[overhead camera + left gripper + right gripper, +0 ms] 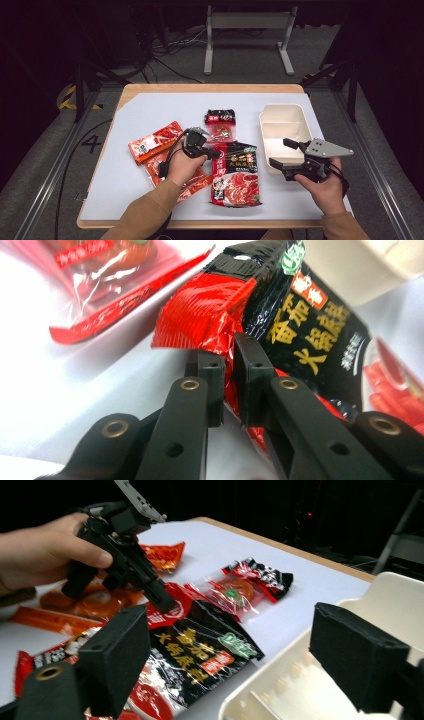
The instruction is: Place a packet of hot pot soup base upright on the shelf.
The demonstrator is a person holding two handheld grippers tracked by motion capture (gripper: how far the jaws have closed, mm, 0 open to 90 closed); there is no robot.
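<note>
A black-and-red hotpot soup pouch (235, 175) lies flat at the table's middle front. My left gripper (212, 154) reaches in from its left and is shut on the pouch's red upper-left corner. In the left gripper view the two pads (227, 365) pinch the crinkled red edge of the pouch (310, 330). My right gripper (280, 154) stands open at the near end of a cream box (280, 125), with nothing between its fingers. In the right gripper view its pads (240, 650) frame the pouch (200, 650), the box's rim (390, 595) and the left gripper (165, 600).
An orange-red packet (154, 141) lies left of the left hand. A clear red pack (192, 182) sits partly under that wrist. A small black-and-red snack packet (220, 122) lies behind the pouch. The cream box is empty. A white mat (150, 110) covers the wooden table.
</note>
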